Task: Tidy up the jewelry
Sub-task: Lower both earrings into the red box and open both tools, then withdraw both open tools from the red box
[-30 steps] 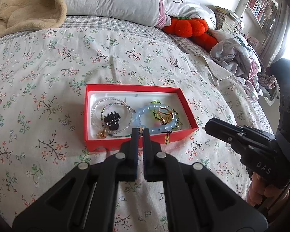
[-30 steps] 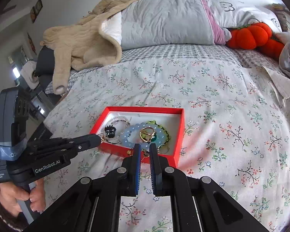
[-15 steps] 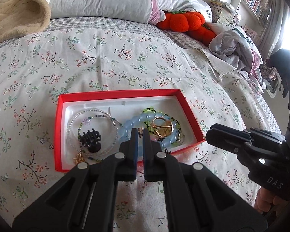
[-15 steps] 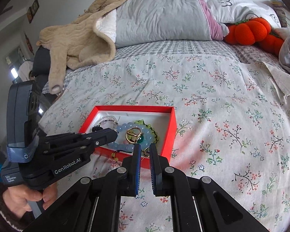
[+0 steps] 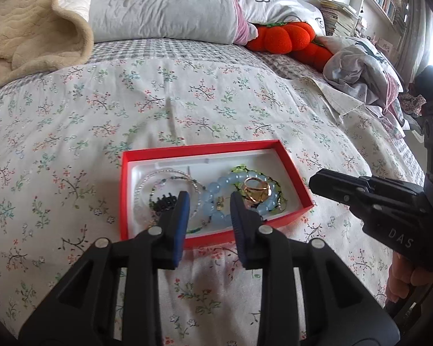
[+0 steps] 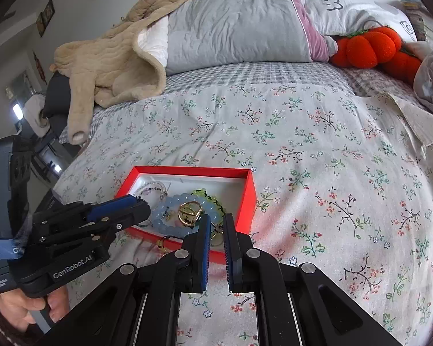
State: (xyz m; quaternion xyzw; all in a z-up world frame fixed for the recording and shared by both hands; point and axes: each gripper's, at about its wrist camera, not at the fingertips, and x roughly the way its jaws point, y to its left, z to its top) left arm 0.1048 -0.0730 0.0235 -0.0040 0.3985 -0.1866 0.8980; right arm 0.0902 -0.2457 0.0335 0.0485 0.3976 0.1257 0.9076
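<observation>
A red box (image 5: 205, 146) with a white inside lies on the flowered bedspread. It holds a pale blue bead bracelet (image 5: 216, 190), a gold ring (image 5: 255, 191), a green bead strand (image 5: 239, 170), a clear bead bracelet (image 5: 164, 174) and a black hair claw (image 5: 166, 203). My left gripper (image 5: 210, 201) hangs over the box's near side. Its jaws are opening and the pads press on nothing; the blue bracelet shows below the gap. My right gripper (image 6: 217, 222) is shut and empty, just in front of the box's near right corner (image 6: 245, 230). The left gripper (image 6: 138, 204) also shows in the right wrist view.
Grey pillows (image 5: 164, 3) and a beige blanket (image 5: 29, 28) lie at the head of the bed. An orange pumpkin plush (image 5: 285, 36) and crumpled clothes (image 5: 360, 66) sit at the right. A hand (image 6: 23, 308) holds the left gripper's handle.
The left gripper's jaws have gone from shut to apart, and it has swung over the box's near side. The right gripper has stayed shut and about in place.
</observation>
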